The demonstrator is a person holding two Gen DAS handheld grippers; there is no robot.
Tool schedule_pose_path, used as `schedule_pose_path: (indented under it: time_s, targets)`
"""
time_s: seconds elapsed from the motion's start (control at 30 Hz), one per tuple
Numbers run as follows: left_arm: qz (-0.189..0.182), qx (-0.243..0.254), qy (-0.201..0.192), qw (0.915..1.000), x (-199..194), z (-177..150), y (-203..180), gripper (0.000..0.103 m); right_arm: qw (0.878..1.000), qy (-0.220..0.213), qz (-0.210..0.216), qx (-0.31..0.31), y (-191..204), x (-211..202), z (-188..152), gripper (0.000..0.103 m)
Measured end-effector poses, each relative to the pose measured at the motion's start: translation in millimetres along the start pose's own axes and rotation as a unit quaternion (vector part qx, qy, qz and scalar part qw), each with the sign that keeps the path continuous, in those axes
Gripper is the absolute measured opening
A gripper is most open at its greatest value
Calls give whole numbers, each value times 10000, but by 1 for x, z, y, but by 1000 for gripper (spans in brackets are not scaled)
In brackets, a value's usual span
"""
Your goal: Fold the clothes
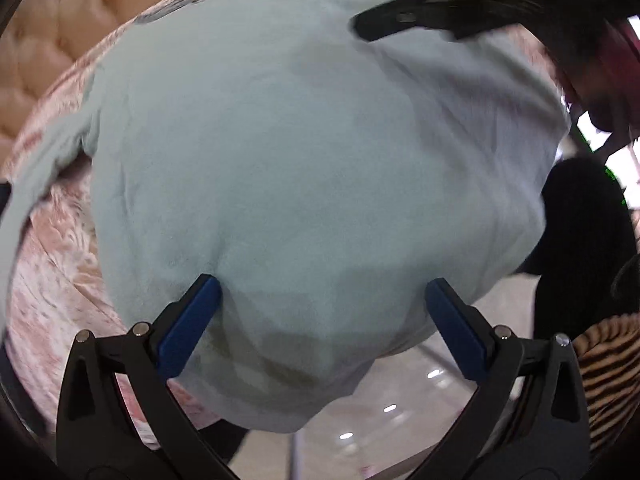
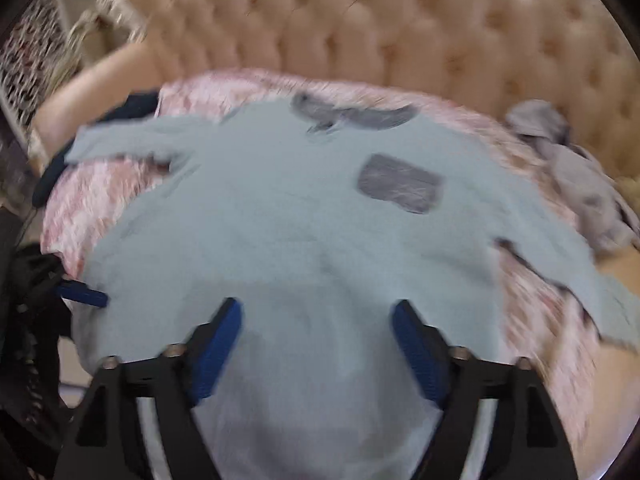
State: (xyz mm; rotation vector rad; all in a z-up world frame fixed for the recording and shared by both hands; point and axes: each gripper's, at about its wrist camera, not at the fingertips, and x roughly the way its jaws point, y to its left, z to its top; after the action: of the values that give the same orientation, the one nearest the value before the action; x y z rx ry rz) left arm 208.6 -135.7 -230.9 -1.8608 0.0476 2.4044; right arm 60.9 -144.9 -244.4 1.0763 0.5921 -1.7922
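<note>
A pale blue-green shirt with grey collar and grey chest pocket lies spread flat on a pink patterned cover over a sofa seat. It fills the left wrist view. My left gripper is open above the shirt's near hem, which hangs over the seat edge. My right gripper is open above the hem too, holding nothing. The right gripper's fingers also show at the top right of the left wrist view. A left gripper fingertip shows at the left of the right wrist view.
A tufted beige sofa back rises behind the shirt. A crumpled grey garment lies at the right of the seat. A dark blue item lies at the left. A glossy floor and the person's dark legs are below the seat edge.
</note>
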Motion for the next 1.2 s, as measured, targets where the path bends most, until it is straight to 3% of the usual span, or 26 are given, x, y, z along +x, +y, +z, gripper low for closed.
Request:
schedule_pose_path:
  time_s: [0.07,0.23,0.27,0.3,0.43,0.6,0.7,0.8,0.9,0.97,1.07,1.1,1.13,1.2]
  targets:
    - [118,145,62,9998,2,-1,-3,102,10000,-54,-68,-14,-15,4,-4,90]
    - [-9,26,46,10000,1,-1,4,102,9953,-118,-351,889,-64,-19,-15,91]
    - [-12,13,36,10000,2,-1,5,102,9954,-192,-341,871,-63,-23,-10,97]
    - [-9,8,47,10000,2,-1,5,102,9961,-284,-319,770,-57,-28,-4,103]
    - [2,-15,91,10000,4,1,7,102,9980,-490,-189,347,-31,-23,31,103]
    - [15,-43,145,9999,6,2,10,102,9981,275,-332,-432,-15,39,57,103]
    - [3,-88,127,9999,6,3,12,102,9981,338,-347,390,-62,48,55,103]
    - [-19,-94,90,9999,6,1,15,102,9963,241,-280,781,-74,41,54,103]
    - [-58,-81,57,9999,6,0,17,102,9982,152,-537,219,-42,32,64,103]
    - [-81,-98,38,9999,6,-1,19,102,9996,-13,-265,-49,-14,27,69,103]
    - [-52,-90,17,9999,7,-2,20,102,9946,371,-360,-905,24,50,67,103]
    - [-35,-85,10,10000,7,-2,20,102,9933,565,-391,-924,25,62,64,103]
    - [-19,-79,4,10000,7,-3,20,102,9967,533,-236,-558,15,65,65,103]
    - [-39,-45,10,10000,8,-4,22,102,9979,494,-363,219,-11,62,63,103]
